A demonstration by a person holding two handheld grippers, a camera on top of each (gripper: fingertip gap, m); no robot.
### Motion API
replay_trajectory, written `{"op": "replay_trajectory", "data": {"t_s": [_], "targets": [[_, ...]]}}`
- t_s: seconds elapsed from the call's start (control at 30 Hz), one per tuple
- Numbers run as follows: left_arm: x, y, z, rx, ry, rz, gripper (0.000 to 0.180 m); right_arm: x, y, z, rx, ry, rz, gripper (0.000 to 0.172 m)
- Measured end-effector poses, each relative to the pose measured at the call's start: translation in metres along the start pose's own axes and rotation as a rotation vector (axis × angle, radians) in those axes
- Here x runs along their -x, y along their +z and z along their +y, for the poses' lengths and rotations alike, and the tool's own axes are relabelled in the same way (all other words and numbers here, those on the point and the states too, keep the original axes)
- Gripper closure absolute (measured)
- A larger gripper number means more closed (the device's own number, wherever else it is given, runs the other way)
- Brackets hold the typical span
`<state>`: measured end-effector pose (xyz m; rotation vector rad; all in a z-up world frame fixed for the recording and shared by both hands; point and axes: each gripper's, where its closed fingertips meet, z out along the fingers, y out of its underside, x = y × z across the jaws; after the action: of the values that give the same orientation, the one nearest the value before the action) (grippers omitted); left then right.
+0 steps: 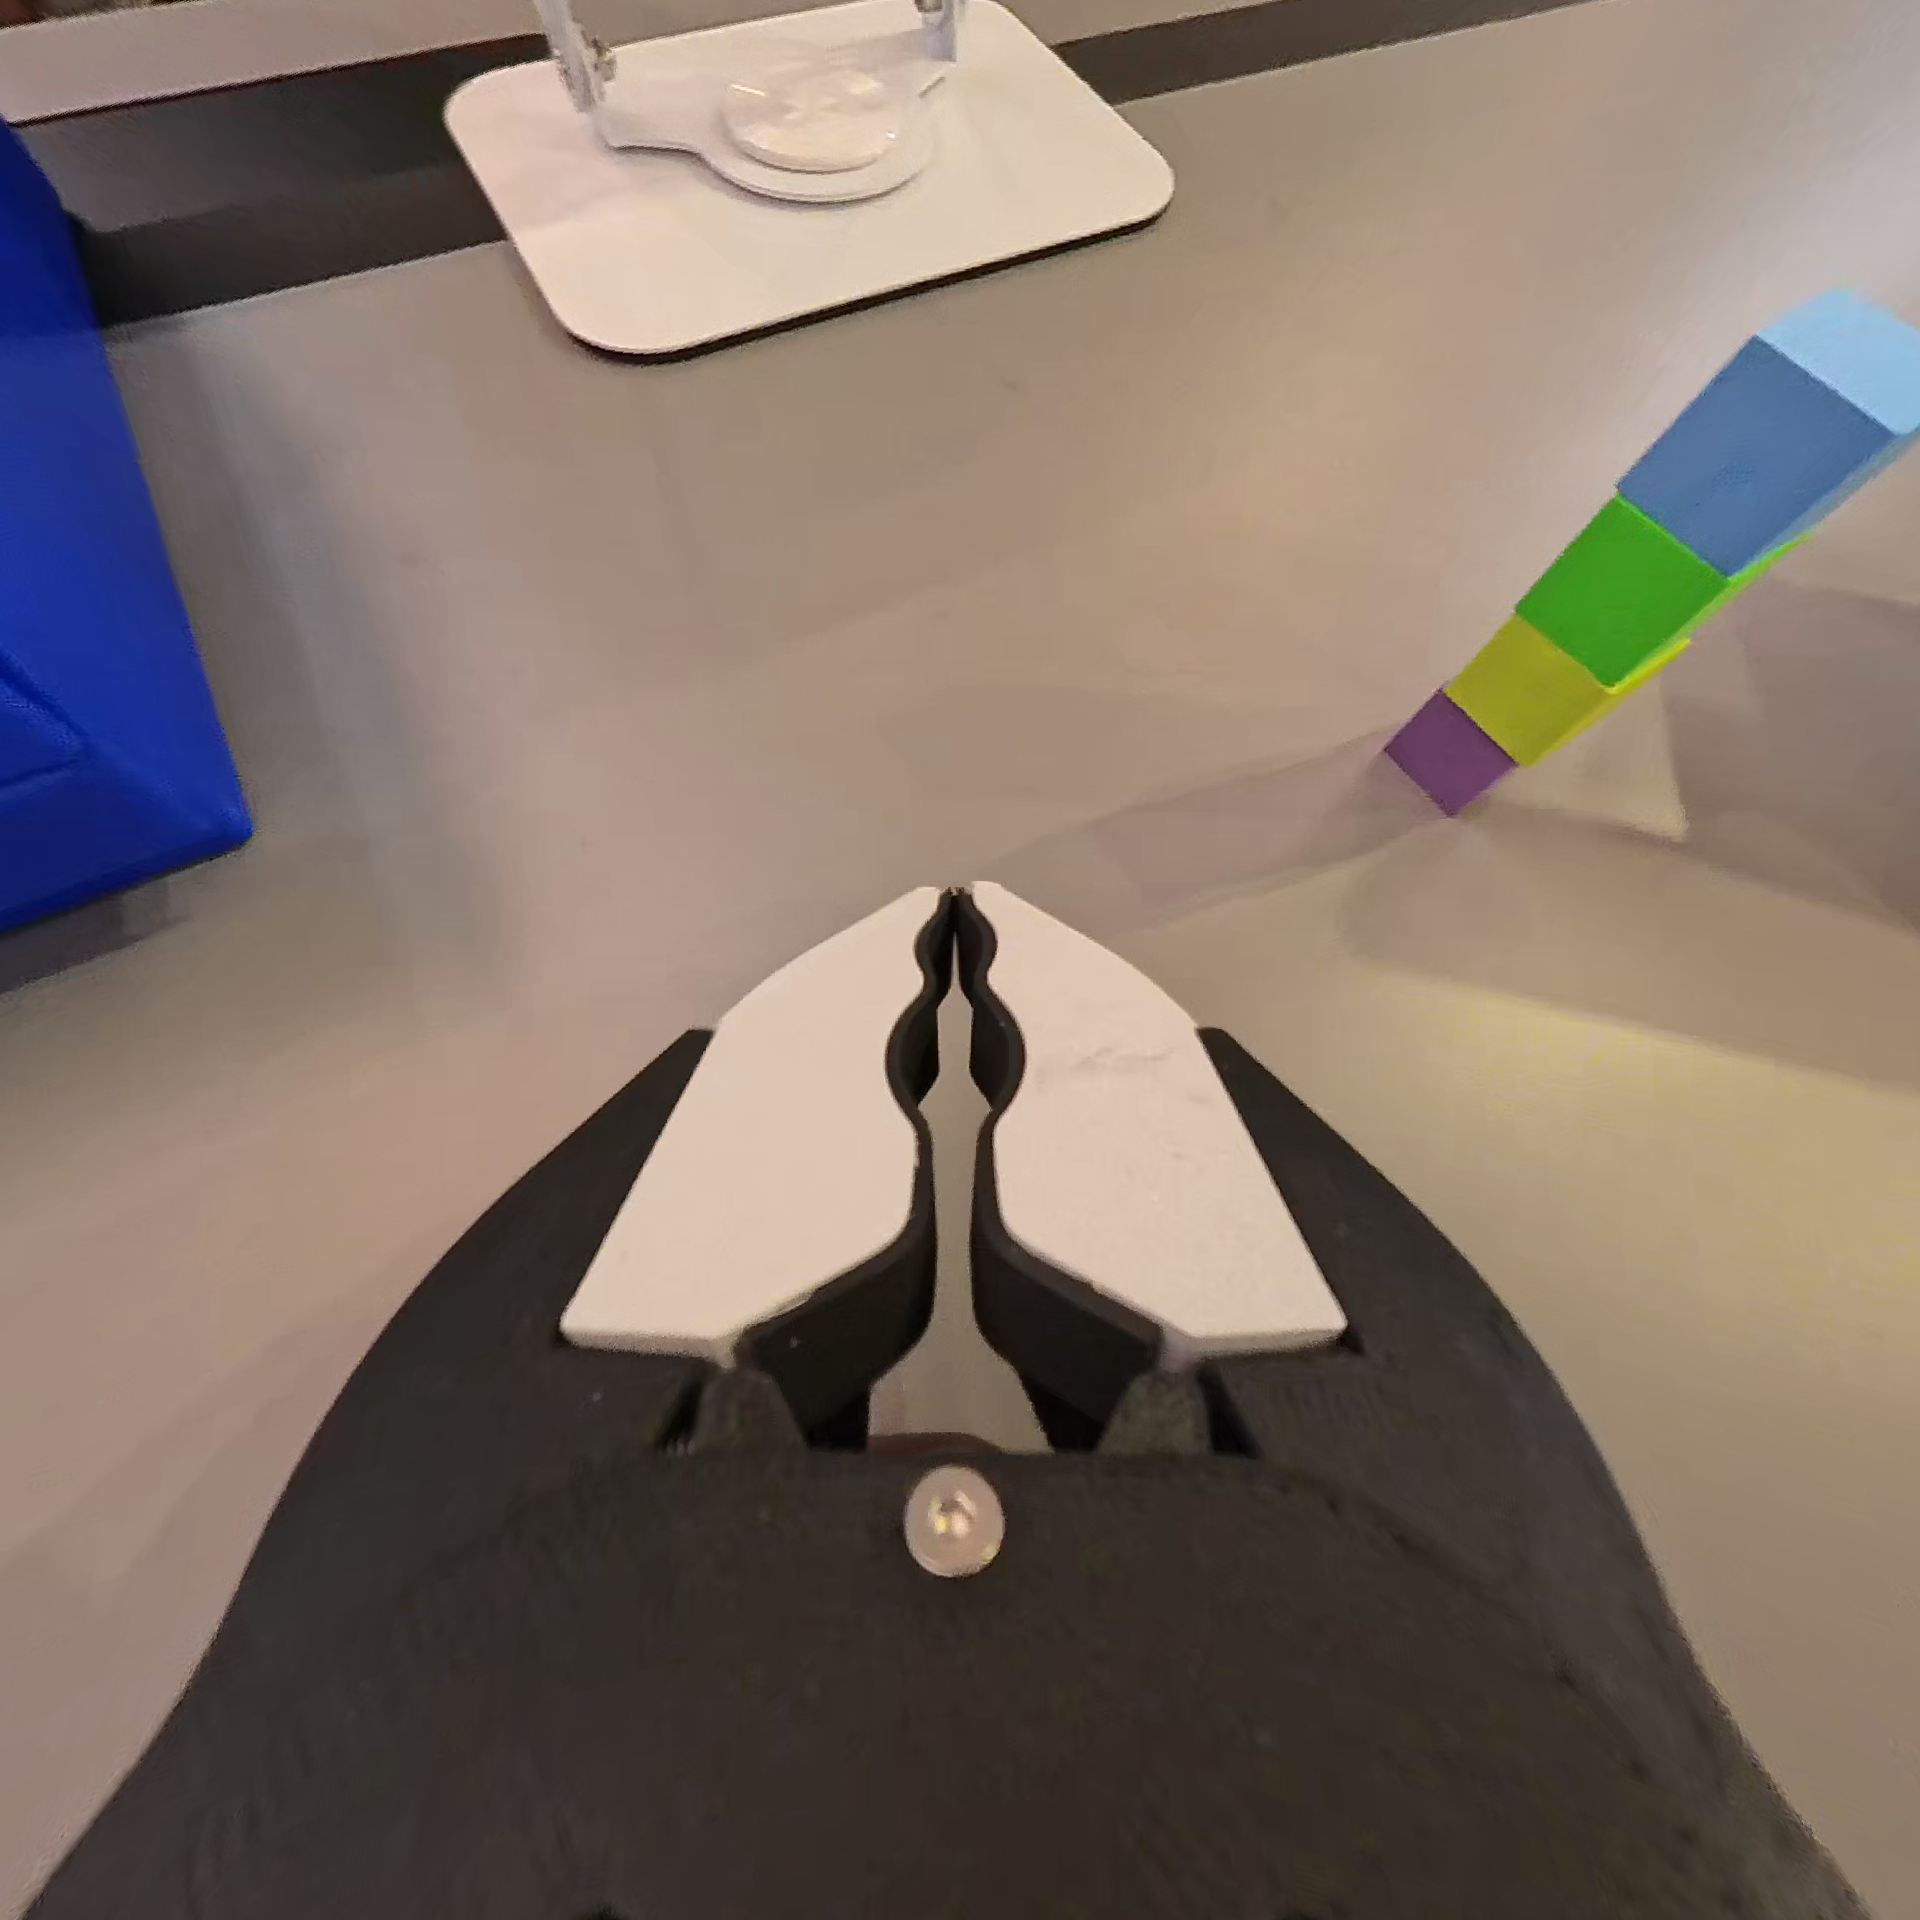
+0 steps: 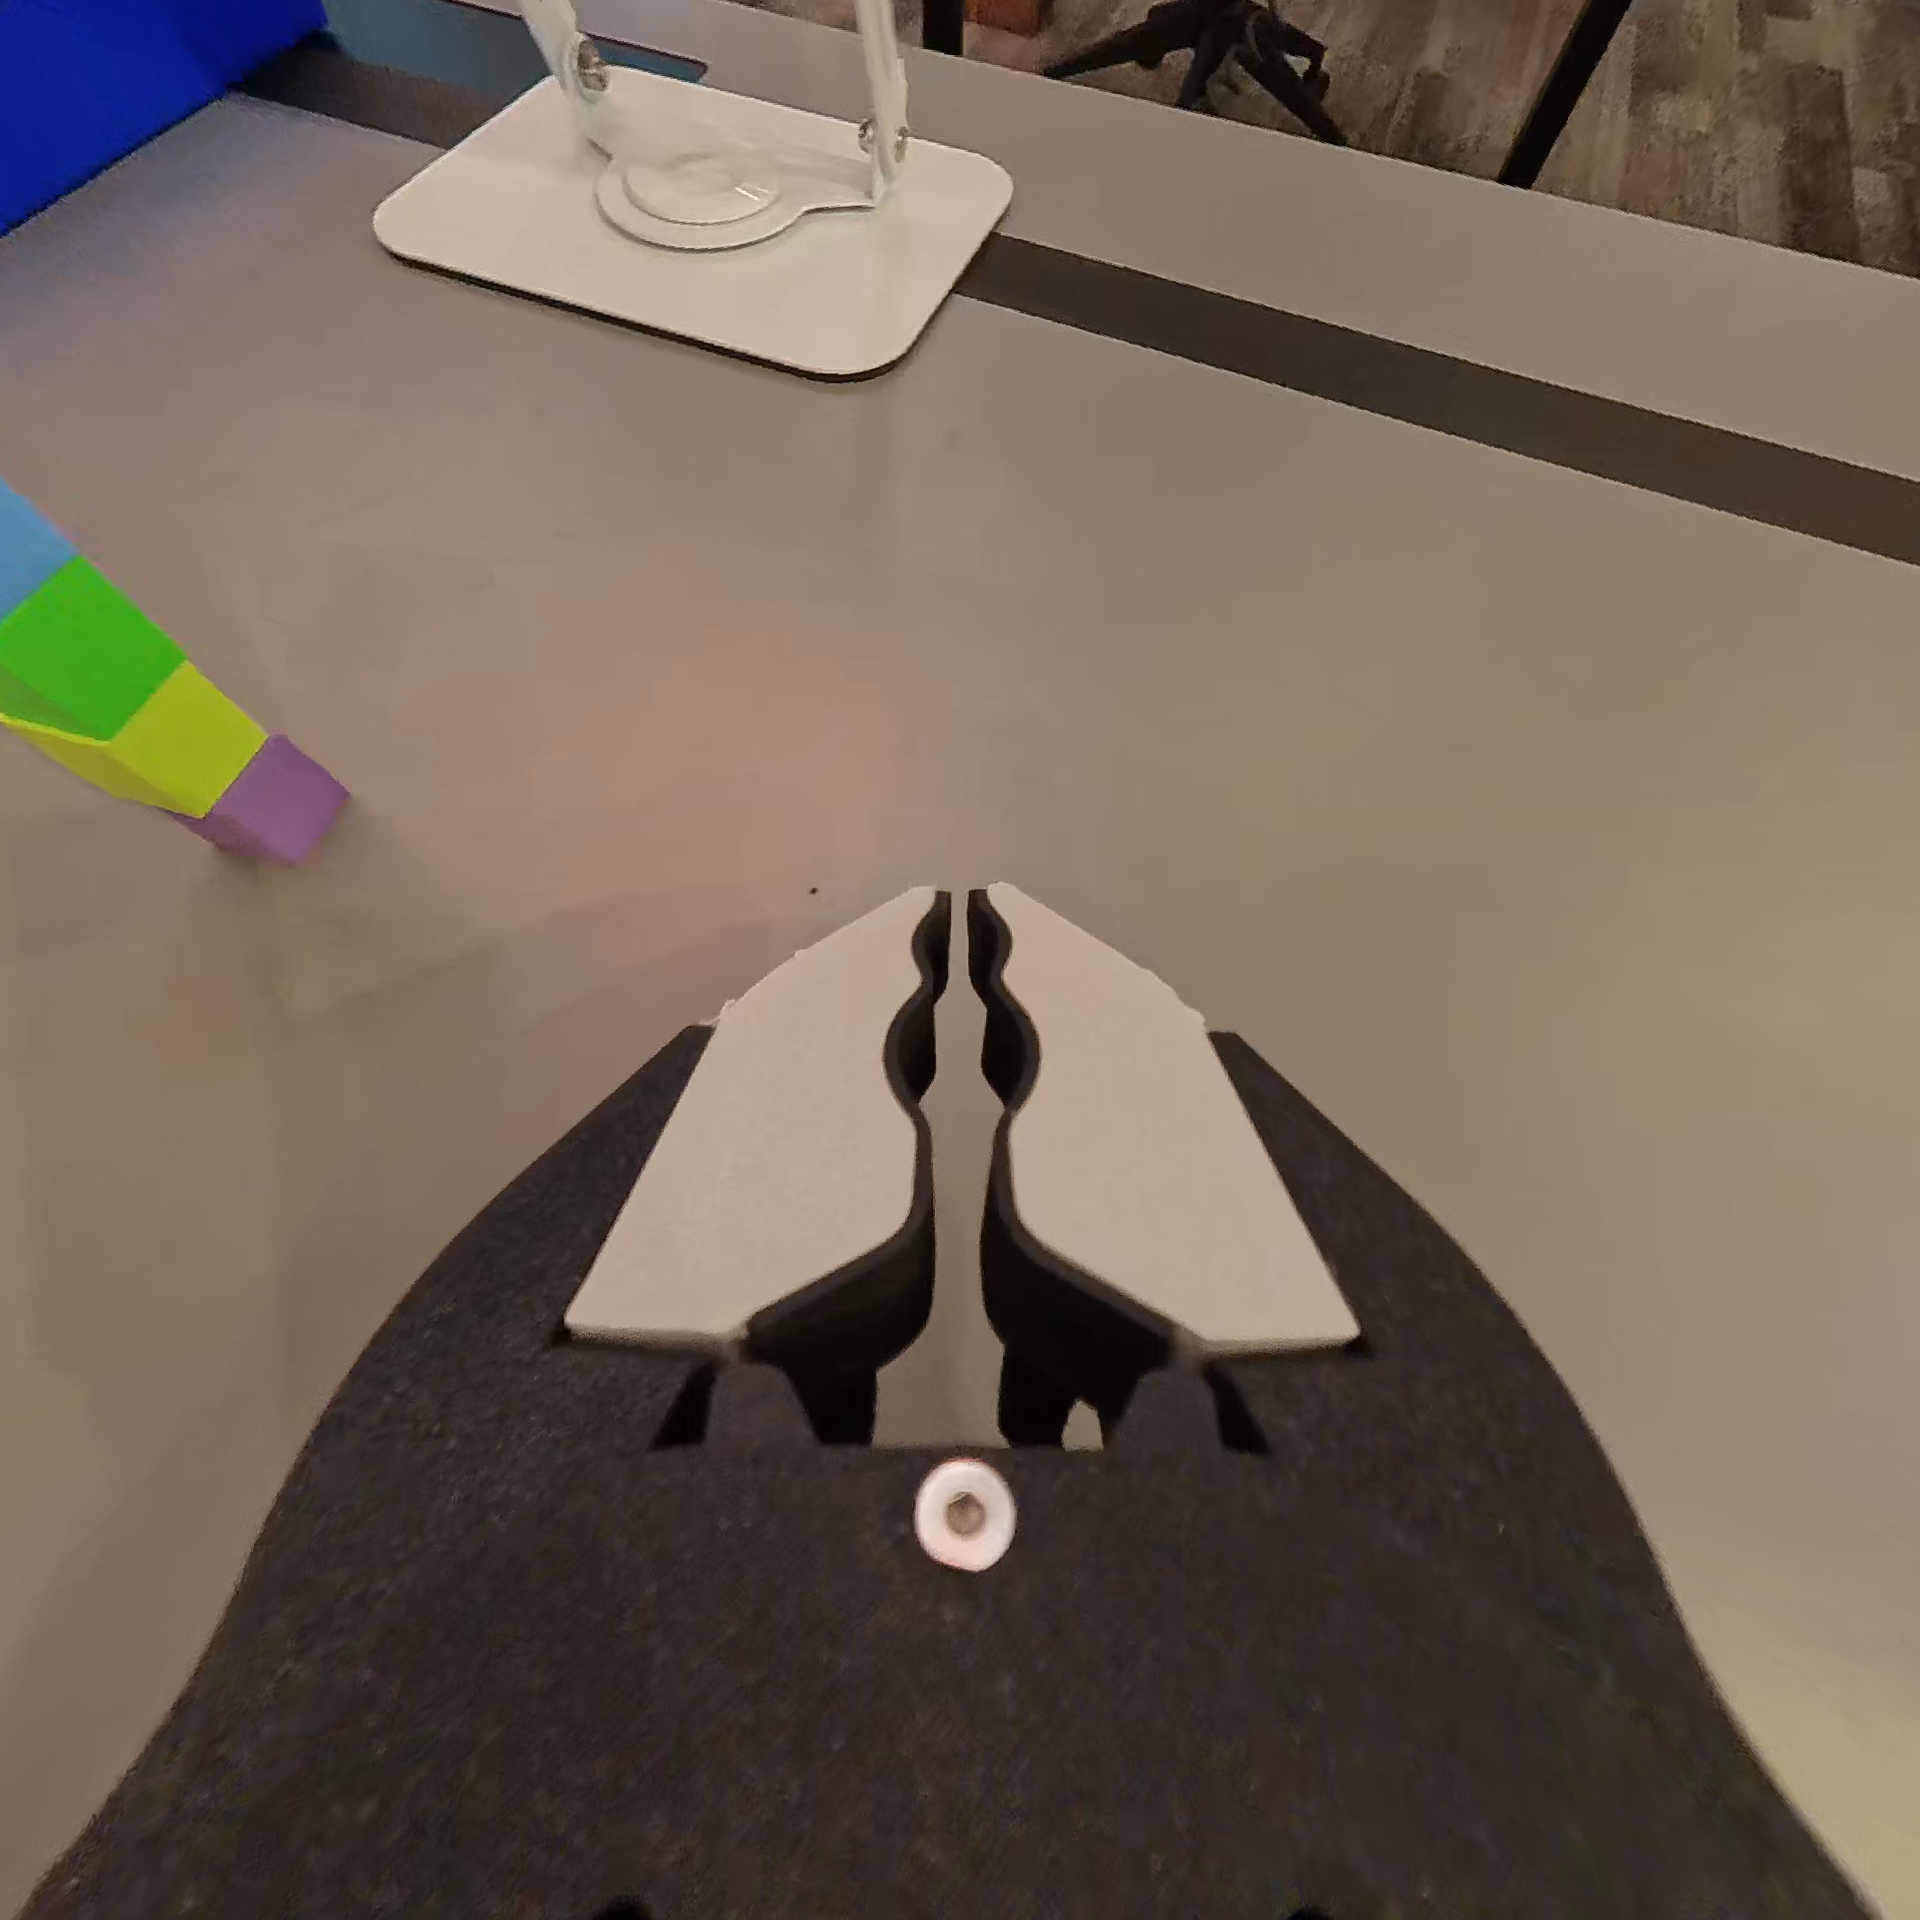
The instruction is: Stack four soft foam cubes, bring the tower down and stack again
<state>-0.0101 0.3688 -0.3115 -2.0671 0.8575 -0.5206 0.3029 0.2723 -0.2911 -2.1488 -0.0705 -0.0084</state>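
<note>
Tower: purple (image 1: 1449,750), yellow-green (image 1: 1527,688), green (image 1: 1616,592) and blue (image 1: 1756,457) soft foam cubes stood stacked on the grey tabletop (image 1: 831,623).
Left gripper (image 1: 954,891): fingers pressed together, bare.
Right gripper (image 2: 958,891): fingers slightly parted, bare.

Grey table (image 1: 727,644) crossed by a dark stripe (image 2: 1455,384) beyond the white stand base (image 1: 810,239). On it, near that base, a tower of plain foam cubes: purple cube (image 1: 1449,753) at the bottom, yellow-green cube (image 1: 1522,688), bright green cube (image 1: 1616,597), blue cube (image 1: 1756,457) on top. Deep blue box (image 1: 94,623) left of the base. White fingers (image 1: 800,1122) with black pads, black body, on both grippers.
</note>
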Motion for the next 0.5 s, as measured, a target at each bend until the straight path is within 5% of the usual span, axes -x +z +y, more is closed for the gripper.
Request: {"op": "replay_trajectory", "data": {"t_s": [0.5], "targets": [[0.014, -0.003, 0.001, -0.005, -0.027, -0.096, 0.18, -0.008, 0.001, 0.003, 0.007, 0.012, 0.012, 0.167]]}}
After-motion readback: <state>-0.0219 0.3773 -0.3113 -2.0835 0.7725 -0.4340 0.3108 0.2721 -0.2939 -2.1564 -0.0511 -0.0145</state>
